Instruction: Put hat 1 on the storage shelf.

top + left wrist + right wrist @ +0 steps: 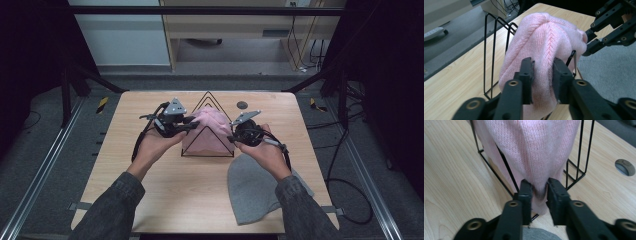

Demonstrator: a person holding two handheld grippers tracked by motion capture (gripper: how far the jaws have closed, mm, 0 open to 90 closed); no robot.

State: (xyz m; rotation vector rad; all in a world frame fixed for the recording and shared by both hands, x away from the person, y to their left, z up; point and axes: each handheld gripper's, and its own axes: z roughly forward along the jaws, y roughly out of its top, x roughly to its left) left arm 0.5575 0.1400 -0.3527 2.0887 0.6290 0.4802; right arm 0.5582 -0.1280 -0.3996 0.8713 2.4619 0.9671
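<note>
A pink knitted hat (pixel 207 130) hangs over a black wire rack (pixel 207 97) at the middle of the table. My left gripper (pixel 192 127) is at the hat's left side and my right gripper (pixel 232 137) at its right side. In the left gripper view the jaws (pixel 542 67) stand a little apart with the pink hat (pixel 544 37) bulging loosely between them, and the right gripper (pixel 589 42) touches its far side. In the right gripper view the jaws (pixel 539 187) straddle the lower hem of the pink hat (pixel 531 145), beside the rack's wires (pixel 580 157).
A grey knitted hat (pixel 252 187) lies flat on the wooden table (pixel 150 190), near the front right under my right forearm. A round cable hole (pixel 242 105) sits in the tabletop behind the rack. Dark frame rails run along both sides.
</note>
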